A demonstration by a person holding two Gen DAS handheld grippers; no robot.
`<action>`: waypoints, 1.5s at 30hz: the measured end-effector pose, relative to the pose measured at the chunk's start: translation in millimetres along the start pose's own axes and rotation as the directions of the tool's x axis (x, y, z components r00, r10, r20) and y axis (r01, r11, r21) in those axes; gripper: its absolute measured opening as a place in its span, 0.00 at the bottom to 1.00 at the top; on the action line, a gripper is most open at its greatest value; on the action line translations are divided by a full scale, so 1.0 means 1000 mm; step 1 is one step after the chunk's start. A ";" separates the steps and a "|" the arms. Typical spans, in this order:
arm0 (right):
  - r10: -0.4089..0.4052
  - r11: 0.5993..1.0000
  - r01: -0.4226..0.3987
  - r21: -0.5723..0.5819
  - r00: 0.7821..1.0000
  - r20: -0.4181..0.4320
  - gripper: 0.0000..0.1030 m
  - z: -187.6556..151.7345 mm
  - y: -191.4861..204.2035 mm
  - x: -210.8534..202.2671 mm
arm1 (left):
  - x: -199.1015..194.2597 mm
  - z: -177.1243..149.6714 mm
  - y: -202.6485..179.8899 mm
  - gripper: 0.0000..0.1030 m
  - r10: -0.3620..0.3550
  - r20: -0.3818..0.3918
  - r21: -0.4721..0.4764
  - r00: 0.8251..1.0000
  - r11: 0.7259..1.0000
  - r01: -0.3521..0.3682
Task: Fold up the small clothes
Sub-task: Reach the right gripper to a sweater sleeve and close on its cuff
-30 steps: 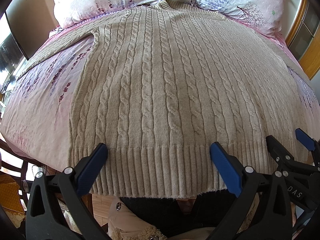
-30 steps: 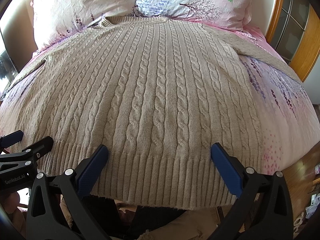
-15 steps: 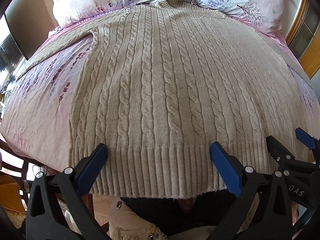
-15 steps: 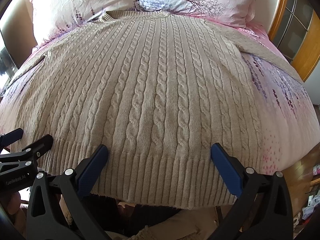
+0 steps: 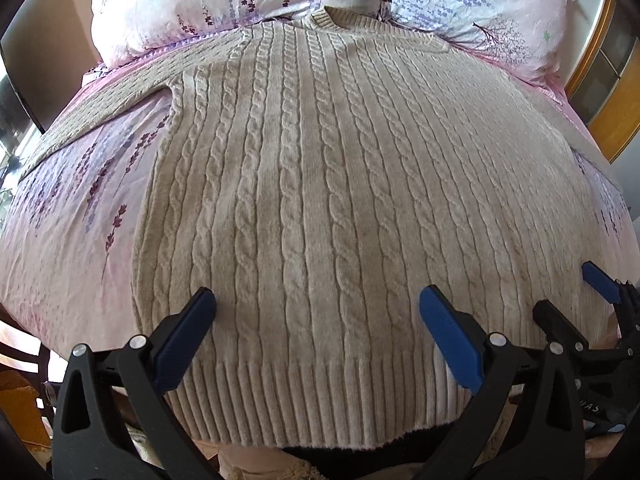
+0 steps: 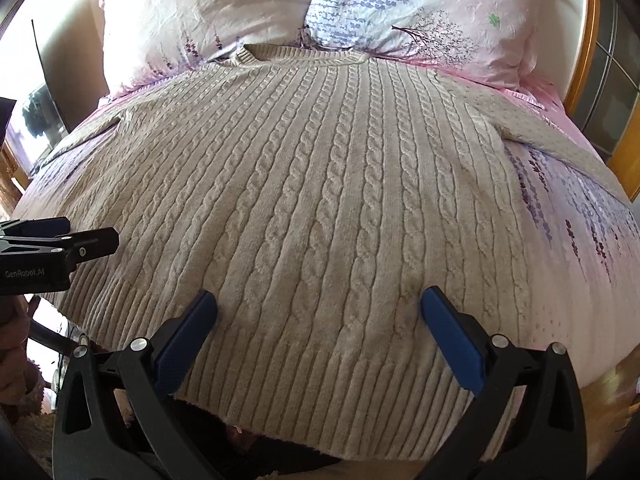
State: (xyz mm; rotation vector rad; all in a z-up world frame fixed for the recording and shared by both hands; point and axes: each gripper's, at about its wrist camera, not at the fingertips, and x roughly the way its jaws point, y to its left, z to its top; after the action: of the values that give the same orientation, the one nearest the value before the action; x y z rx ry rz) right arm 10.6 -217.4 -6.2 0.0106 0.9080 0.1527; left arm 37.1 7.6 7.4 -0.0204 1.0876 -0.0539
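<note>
Across the pink, lavender-printed bed sheet (image 5: 68, 216) lies a beige cable-knit sweater (image 5: 320, 200), spread flat and face up, collar toward twelve o'clock against two floral pillows (image 6: 224, 20), ribbed hem (image 5: 320, 404) hanging slightly over the mattress edge at six o'clock. One sleeve runs out toward ten o'clock in the left wrist view, the other toward two o'clock in the right wrist view.

It looks thick, soft and fairly heavy for knitwear: it should drape and stretch rather than hold a crease, and the cables will grip the pads well, so slipping seems unlikely. Probably the soundest hold is the dense ribbed hem near each bottom corner, or a sleeve cuff, pinching both layers together.

The left gripper (image 5: 316, 316) hovers low over the hem toward the seven o'clock side, jaws spread wide and grasping nothing. The right gripper (image 6: 318, 312) sits alongside it toward five o'clock, likewise splayed and empty. Both point along the sweater toward the collar, fingertips just above or lightly touching the knit; which, I cannot tell.
</note>
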 end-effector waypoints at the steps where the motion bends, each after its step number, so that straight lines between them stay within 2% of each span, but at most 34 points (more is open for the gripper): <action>1: 0.022 0.999 -0.022 0.031 1.000 0.002 0.99 0.004 -0.007 0.000 | 0.001 0.005 0.002 0.98 -0.016 0.011 -0.007 1.000 1.000 0.016; 3: 0.066 0.990 -0.069 0.125 0.997 0.027 0.94 0.019 -0.030 -0.002 | 0.003 0.014 0.006 0.98 -0.060 0.038 -0.017 0.997 0.998 0.061; 5: 0.077 0.970 -0.088 0.228 0.996 0.055 0.89 0.036 -0.062 -0.003 | 0.000 0.024 0.010 0.98 -0.115 0.087 -0.016 0.990 0.993 0.116; 8: 0.060 0.913 -0.094 0.398 0.993 0.098 0.81 0.064 -0.121 -0.002 | -0.007 0.040 0.015 0.98 -0.175 0.184 0.004 0.967 0.984 0.178; 10: 0.045 0.851 -0.100 0.515 0.992 0.118 0.72 0.078 -0.163 0.004 | -0.010 0.052 0.017 0.98 -0.179 0.223 0.016 0.958 0.984 0.180; 12: 0.027 0.773 -0.097 0.627 0.992 0.120 0.63 0.087 -0.203 0.014 | -0.009 0.065 0.020 0.98 -0.167 0.230 0.024 0.959 0.986 0.166; 15: 0.012 0.623 -0.102 0.775 0.993 0.121 0.55 0.091 -0.258 0.029 | -0.005 0.084 0.026 0.98 -0.181 0.215 0.020 0.960 0.983 0.181; 18: -0.021 0.505 -0.075 0.860 0.995 0.099 0.49 0.089 -0.294 0.042 | 0.000 0.095 0.034 0.98 -0.183 0.208 0.004 0.961 0.983 0.186; 21: -0.050 0.443 -0.071 0.894 0.993 0.104 0.45 0.085 -0.314 0.045 | 0.002 0.105 0.041 0.98 -0.179 0.223 -0.010 0.958 0.983 0.186; 23: -0.064 0.412 -0.084 0.907 0.991 0.121 0.43 0.084 -0.325 0.045 | 0.004 0.110 0.043 0.98 -0.201 0.227 -0.012 0.953 0.978 0.209; 28: -0.118 0.370 -0.072 0.926 0.985 0.124 0.29 0.085 -0.342 0.049 | 0.008 0.117 0.043 0.98 -0.213 0.229 -0.012 0.950 0.975 0.222; 30: -0.146 0.374 -0.050 0.926 0.983 0.112 0.16 0.084 -0.346 0.050 | 0.008 0.118 0.044 0.98 -0.212 0.231 -0.016 0.950 0.975 0.222; 34: -0.179 0.406 -0.021 0.914 0.978 0.102 0.11 0.087 -0.346 0.051 | 0.007 0.115 0.049 0.98 -0.224 0.265 -0.012 0.938 0.972 0.235; 37: -0.238 0.487 0.005 0.874 0.963 0.128 0.10 0.101 -0.335 0.042 | 0.005 0.114 0.052 0.98 -0.250 0.273 -0.008 0.929 0.965 0.262; 40: -0.291 0.589 0.011 0.808 0.935 0.200 0.10 0.123 -0.314 0.022 | 0.006 0.114 0.055 0.98 -0.255 0.268 -0.021 0.929 0.963 0.270; 42: -0.271 0.666 -0.022 0.745 0.924 0.269 0.10 0.141 -0.295 0.010 | 0.006 0.115 0.057 0.98 -0.254 0.269 -0.027 0.929 0.962 0.272; 45: -0.178 0.773 -0.095 0.627 0.917 0.357 0.10 0.165 -0.255 0.000 | 0.006 0.115 0.059 0.98 -0.249 0.289 -0.039 0.924 0.962 0.271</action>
State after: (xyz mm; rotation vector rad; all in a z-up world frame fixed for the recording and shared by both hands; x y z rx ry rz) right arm 172.7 -460.3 76.9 0.6403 0.5075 -0.2076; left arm 143.4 65.0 53.1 -0.2381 0.7951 -0.2411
